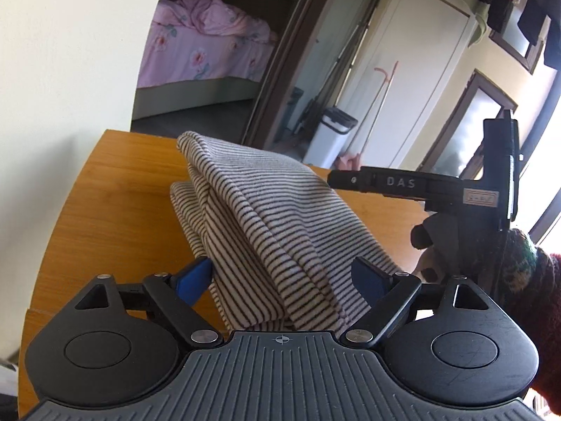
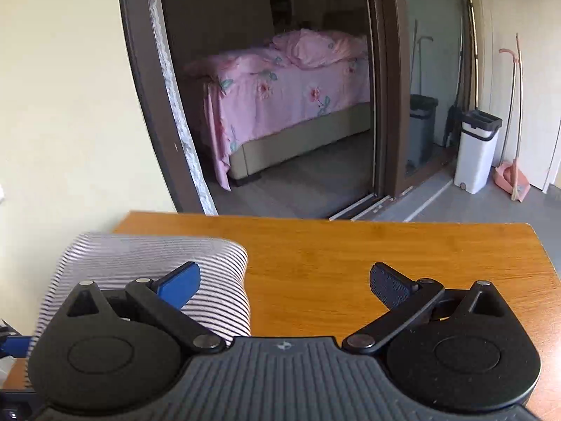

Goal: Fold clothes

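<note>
**Folded bundle, both jaws wide**

Striped garment [image 1: 266,217] lying in thick layers near the table's [image 2: 385,245] far left corner. Left gripper [image 1: 284,277] spread wide, straddling the near end; right gripper [image 2: 284,280] spread, empty. Worth pressing layers flat, edges squared.

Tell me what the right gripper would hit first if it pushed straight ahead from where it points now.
Probably nothing at first. The right gripper is open, with bare wooden table between its fingers. The striped cloth lies off to its left, under the left finger, so it might brush it. Beyond the table edge is open floor.
</note>
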{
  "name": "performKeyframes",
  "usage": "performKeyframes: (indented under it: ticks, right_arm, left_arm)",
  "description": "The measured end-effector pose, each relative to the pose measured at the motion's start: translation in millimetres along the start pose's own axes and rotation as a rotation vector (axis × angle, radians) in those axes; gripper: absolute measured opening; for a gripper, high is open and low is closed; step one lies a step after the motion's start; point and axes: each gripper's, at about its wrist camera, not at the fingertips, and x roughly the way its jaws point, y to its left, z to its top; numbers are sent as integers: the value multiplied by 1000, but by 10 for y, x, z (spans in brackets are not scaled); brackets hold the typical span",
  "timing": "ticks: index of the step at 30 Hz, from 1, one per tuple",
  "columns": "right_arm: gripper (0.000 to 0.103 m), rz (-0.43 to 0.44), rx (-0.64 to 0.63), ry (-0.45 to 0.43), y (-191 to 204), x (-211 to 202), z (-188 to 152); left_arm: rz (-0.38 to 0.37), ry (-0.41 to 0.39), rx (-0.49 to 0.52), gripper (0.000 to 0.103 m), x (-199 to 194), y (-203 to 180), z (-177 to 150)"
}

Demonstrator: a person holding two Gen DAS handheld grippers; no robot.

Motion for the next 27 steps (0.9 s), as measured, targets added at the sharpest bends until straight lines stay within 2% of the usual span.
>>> performKeyframes:
  ticks: [3, 7, 10, 12, 15, 18, 23, 25, 27]
  right_arm:
    - [103, -41, 29, 13, -98, 167, 115]
    - [103, -69, -49, -40, -47, -34, 84]
    - [103, -8, -90, -80, -7, -284, -35]
    - [103, 46, -91, -82, 1, -425, -152]
    - [103, 26, -127, -76, 62, -473, -350]
    - [103, 31, -111, -67, 74, -509, -392]
    - [101, 109, -59, -40, -32, -601, -319]
    - [91, 172, 12, -22, -144, -597, -288]
    - [84, 224, 86, -4, -236, -553, -261]
  left_arm:
    - [18, 7, -17, 87, 28, 56, 11]
    - [24, -41, 14, 87, -57, -3, 97]
    - [2, -76, 28, 86, -99, -61, 184]
    - [-17, -92, 39, 80, -103, -97, 242]
    - [-24, -57, 50, 72, 81, -99, 294]
    - [12, -16, 35, 61, 333, 15, 295]
    - [38, -36, 15, 61, 285, 65, 313]
    - [56, -37, 16, 72, 216, 27, 303]
    - [67, -33, 14, 74, 148, -15, 289]
